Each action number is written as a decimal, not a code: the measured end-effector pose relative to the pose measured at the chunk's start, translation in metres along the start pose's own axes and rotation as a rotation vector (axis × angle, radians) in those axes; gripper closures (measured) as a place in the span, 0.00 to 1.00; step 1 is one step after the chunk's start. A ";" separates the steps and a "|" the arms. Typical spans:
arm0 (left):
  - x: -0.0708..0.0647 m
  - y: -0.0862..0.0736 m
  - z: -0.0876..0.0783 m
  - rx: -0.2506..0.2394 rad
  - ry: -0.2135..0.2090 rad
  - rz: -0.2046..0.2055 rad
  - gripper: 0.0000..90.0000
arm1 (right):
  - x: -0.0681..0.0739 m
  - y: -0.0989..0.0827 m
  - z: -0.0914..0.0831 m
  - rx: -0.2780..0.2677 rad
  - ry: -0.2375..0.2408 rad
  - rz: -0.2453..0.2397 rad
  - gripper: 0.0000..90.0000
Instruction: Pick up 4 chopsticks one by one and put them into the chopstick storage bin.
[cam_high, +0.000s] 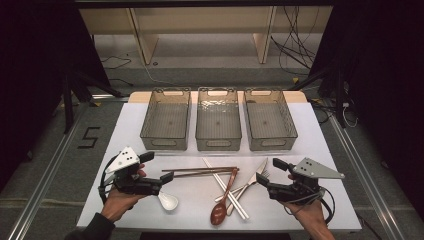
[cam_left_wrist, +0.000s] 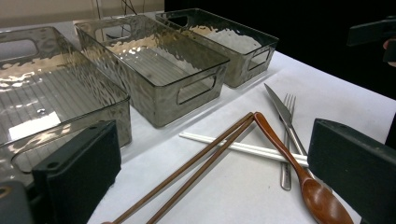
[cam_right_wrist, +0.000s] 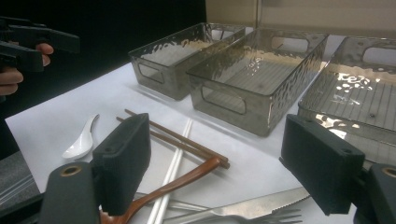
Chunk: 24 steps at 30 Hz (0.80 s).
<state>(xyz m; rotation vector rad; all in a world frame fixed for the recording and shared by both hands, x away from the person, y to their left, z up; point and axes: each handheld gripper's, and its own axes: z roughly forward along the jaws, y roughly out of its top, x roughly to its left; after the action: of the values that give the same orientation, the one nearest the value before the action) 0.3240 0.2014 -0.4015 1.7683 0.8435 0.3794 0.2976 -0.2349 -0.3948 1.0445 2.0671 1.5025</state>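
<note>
Both the left gripper (cam_high: 159, 167) and right gripper (cam_high: 267, 170), jaws apart and empty, flank the piled cutlery (cam_high: 227, 186).

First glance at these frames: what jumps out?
Three empty smoked-clear bins stand in a row at the table's far side. In front of them lies a crossed heap of cutlery: brown chopsticks, white chopsticks, a wooden spoon, a knife and fork. A white spoon lies apart, beside the open left gripper.

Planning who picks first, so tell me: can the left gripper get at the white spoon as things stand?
Probably yes: the white spoon lies alone on the table just beside the left gripper, whose jaws stand open, nothing over it.
</note>
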 end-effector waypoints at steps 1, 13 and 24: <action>0.001 0.000 0.000 0.002 -0.001 -0.003 0.02 | 0.000 0.000 0.000 0.000 0.000 0.000 0.28; 0.001 0.007 -0.001 0.045 0.029 0.048 0.03 | 0.001 0.000 0.003 0.010 0.014 0.010 0.28; -0.003 0.009 0.019 0.233 0.036 0.132 0.06 | 0.000 0.000 0.004 0.024 0.016 0.008 0.29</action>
<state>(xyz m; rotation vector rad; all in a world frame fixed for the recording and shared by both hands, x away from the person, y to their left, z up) 0.3370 0.1850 -0.3993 2.0457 0.8242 0.4136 0.3000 -0.2322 -0.3964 1.0545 2.0989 1.4979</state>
